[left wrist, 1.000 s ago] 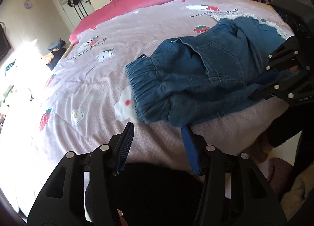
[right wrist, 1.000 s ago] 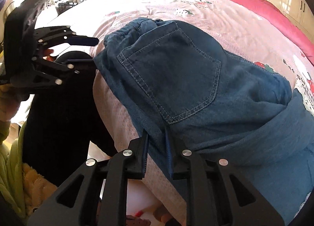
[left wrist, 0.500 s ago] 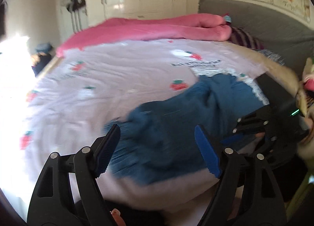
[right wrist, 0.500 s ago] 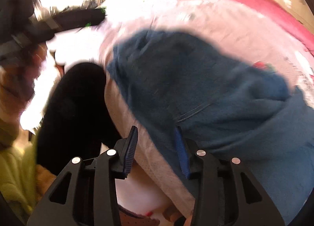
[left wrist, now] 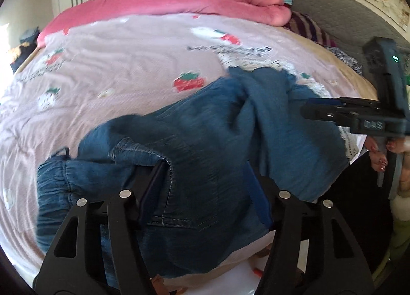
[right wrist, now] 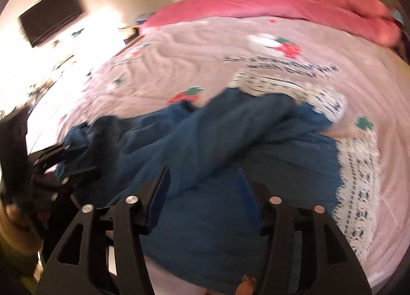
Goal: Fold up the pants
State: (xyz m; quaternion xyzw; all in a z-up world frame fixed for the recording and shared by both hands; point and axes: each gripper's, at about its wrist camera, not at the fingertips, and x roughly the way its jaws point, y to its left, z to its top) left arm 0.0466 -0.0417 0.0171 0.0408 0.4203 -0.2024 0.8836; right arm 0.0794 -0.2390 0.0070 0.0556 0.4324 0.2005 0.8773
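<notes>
The blue denim pants lie crumpled at the near edge of the bed, waistband to the left, legs bunched to the right. My left gripper is open over the back pocket area, its jaws wide on either side of the cloth. My right gripper is also open, over the bunched legs. The right gripper shows in the left wrist view at the right. The left gripper shows blurred in the right wrist view at the left.
The bed has a pink strawberry-print sheet and a rolled pink quilt at the far side. A lace-trimmed cloth lies under the pants at the right. A grey headboard stands on the right, wardrobes behind.
Both grippers have swung up and forward over the pants. The right gripper, nearly shut a second ago, has opened wide. The left stays open. The views are motion-blurred.
</notes>
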